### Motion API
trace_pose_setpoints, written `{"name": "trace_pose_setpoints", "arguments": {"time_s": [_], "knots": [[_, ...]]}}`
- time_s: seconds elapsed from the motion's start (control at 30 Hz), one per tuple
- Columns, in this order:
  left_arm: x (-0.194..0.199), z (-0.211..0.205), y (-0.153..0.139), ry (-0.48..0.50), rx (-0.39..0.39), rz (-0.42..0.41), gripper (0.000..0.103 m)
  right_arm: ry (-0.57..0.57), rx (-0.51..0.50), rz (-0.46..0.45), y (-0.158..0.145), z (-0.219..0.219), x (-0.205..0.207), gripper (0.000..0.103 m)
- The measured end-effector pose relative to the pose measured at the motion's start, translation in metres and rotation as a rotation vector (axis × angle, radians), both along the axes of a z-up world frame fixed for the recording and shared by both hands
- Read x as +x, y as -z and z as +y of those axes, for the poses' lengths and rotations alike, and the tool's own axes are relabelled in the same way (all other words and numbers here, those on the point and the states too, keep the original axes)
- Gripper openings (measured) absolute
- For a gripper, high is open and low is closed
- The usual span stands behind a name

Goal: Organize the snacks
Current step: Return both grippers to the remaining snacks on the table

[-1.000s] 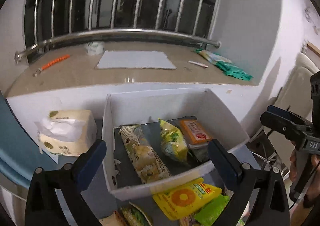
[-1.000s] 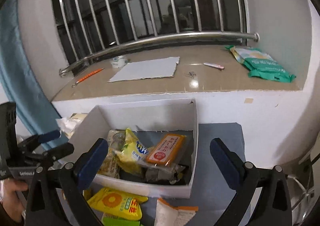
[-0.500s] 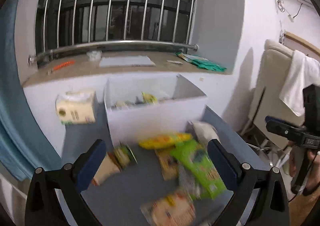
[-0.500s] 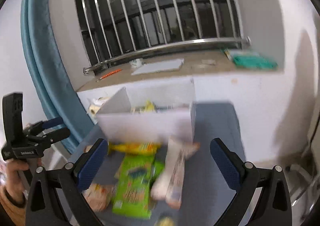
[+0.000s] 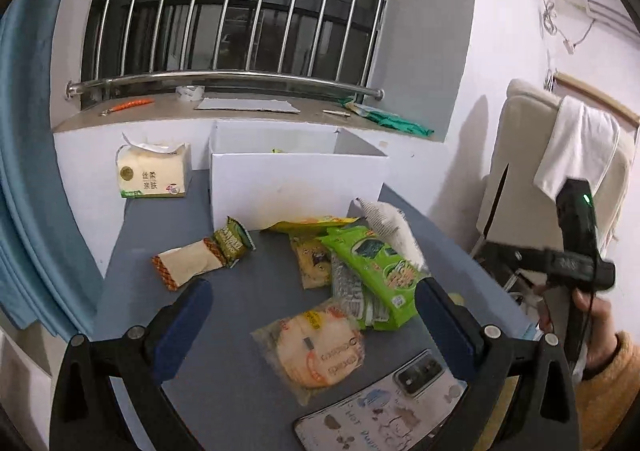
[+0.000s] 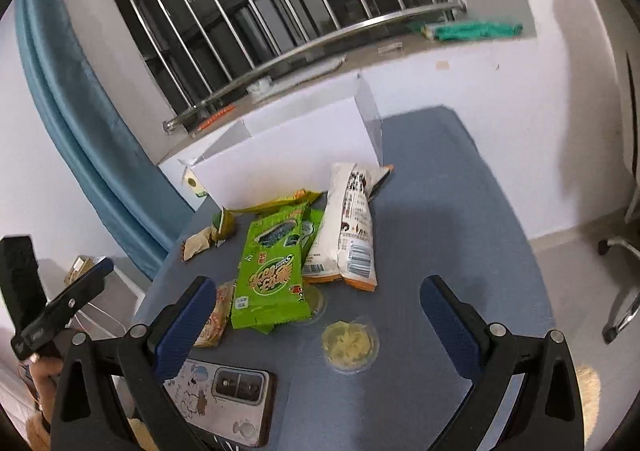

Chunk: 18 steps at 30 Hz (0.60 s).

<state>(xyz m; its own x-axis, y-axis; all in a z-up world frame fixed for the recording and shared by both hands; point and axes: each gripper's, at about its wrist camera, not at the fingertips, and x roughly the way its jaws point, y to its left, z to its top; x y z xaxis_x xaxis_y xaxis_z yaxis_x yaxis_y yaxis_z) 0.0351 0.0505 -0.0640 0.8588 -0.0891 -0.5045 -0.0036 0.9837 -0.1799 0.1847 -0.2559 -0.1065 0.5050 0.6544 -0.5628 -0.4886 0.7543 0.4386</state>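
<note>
The snack packets point(image 5: 352, 271) lie in a loose heap on the grey tabletop point(image 5: 240, 351), just in front of the white box point(image 5: 296, 187). My left claw point(image 5: 312, 315) and right claw point(image 6: 320, 315) both hover above them, spread wide and holding nothing.

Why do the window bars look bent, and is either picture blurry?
Both views are fisheye, so the straight window bars bow outward and the corners go black. The left wrist view is sharp across the snacks. The right wrist view is slightly smeared at the green packet on the sill; a lamp glints off the glass.
</note>
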Motion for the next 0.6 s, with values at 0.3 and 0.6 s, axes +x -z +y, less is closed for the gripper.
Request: {"name": "trace_pose_setpoints", "arguments": {"time_s": [0.3,0.6], "knots": [[-0.01,0.011,0.009,-0.013,-0.033,0.011,0.103,-0.008,-0.058,0.061,0.021,0.032,0.06,0.103],[-0.015,0.031,0.019,-0.04,-0.091,0.031,0.103,-0.03,-0.095,0.183,0.04,0.069,0.133,0.103]]}}
